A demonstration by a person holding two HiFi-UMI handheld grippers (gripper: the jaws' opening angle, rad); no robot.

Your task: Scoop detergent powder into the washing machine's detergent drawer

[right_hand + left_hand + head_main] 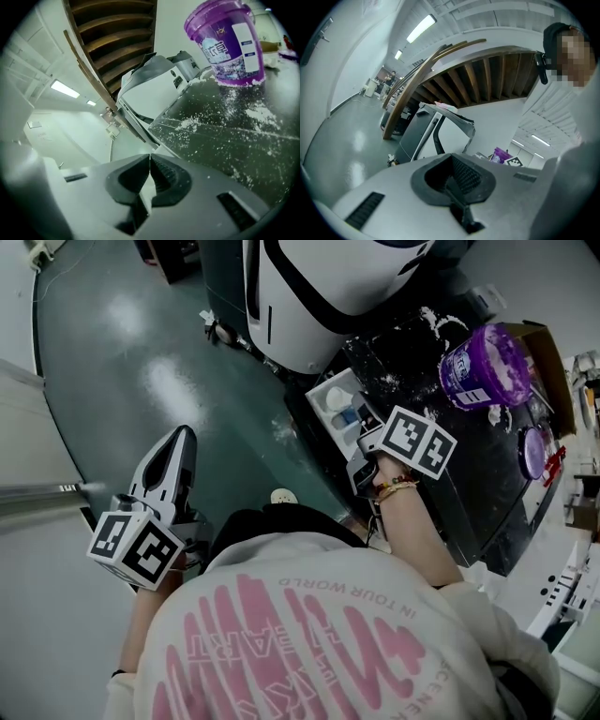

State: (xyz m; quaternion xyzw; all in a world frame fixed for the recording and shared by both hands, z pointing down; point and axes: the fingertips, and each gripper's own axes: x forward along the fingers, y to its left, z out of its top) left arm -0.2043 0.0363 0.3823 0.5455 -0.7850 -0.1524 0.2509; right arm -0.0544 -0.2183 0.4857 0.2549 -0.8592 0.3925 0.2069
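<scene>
Hanging over bare floor, the left gripper [178, 442] has its jaws pressed together, empty. The right gripper [150, 159] is likewise closed on nothing, with the open detergent drawer [339, 401] just beside its tips and the purple tub [229, 42] well beyond them. No scoop is held, so the scooping apparently remains.

The green floor [122, 362] on the left lay open, with free room all around the left gripper [181, 439]. On the right, the dark powder-strewn top [469, 484] was crowded by the purple tub [487, 367] at its far side. The white machine [328, 287] walled off the far end, and the open drawer [339, 401] jutted out at the top's left edge.
</scene>
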